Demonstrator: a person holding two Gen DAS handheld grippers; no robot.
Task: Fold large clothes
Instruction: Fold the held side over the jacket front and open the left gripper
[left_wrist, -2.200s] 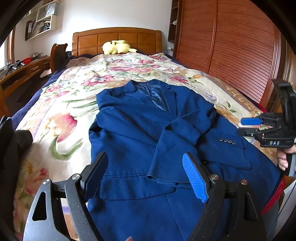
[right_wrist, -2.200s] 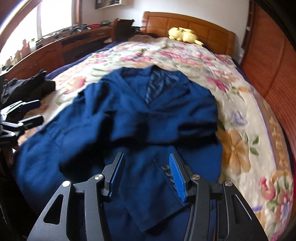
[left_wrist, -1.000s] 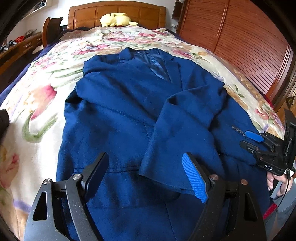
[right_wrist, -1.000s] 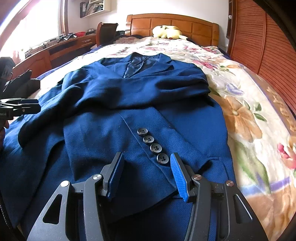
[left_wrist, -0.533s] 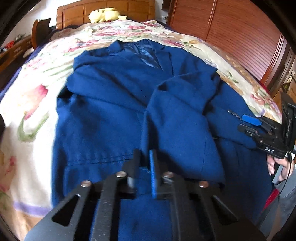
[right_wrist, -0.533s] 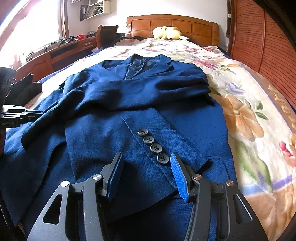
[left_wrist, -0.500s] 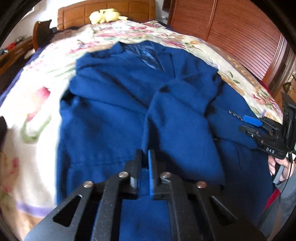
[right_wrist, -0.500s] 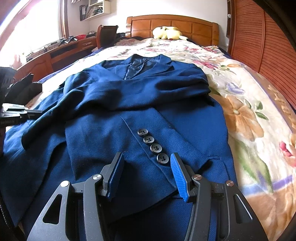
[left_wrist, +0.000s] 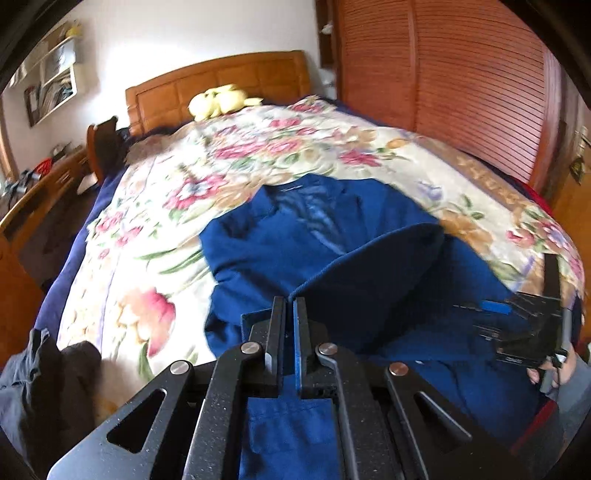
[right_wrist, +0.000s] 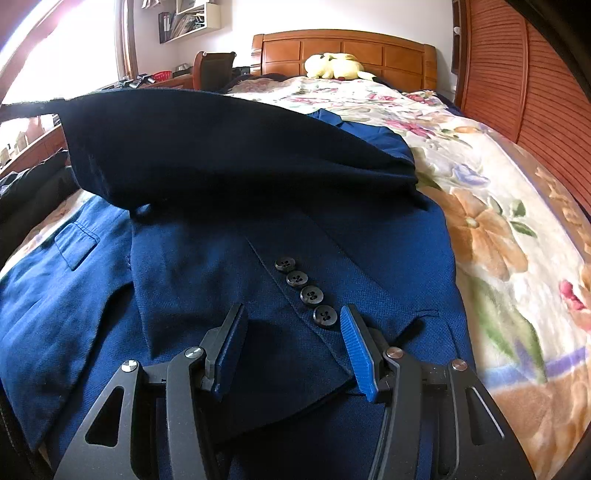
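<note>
Blue jacket (right_wrist: 369, 236) on bed (right_wrist: 509, 206), left tool (left_wrist: 290, 317) pinching sleeve (left_wrist: 369, 273) (lifted)

A bed (left_wrist: 229, 173) with a wooden headboard (right_wrist: 343, 46) carries a flowered blanket (right_wrist: 491, 206). On it lie a blue jacket (right_wrist: 229, 258), a yellow soft toy (right_wrist: 334, 66) by the headboard, and dark clothing (left_wrist: 44, 391) at the near left edge.

Your navy blazer (left_wrist: 280, 243) is lying front-up ahead of both tongs; one sleeve (right_wrist: 229, 147) is arching off the cloth toward your left tongs, the four-button cuff (right_wrist: 306, 291) lying flat just before your right.
</note>
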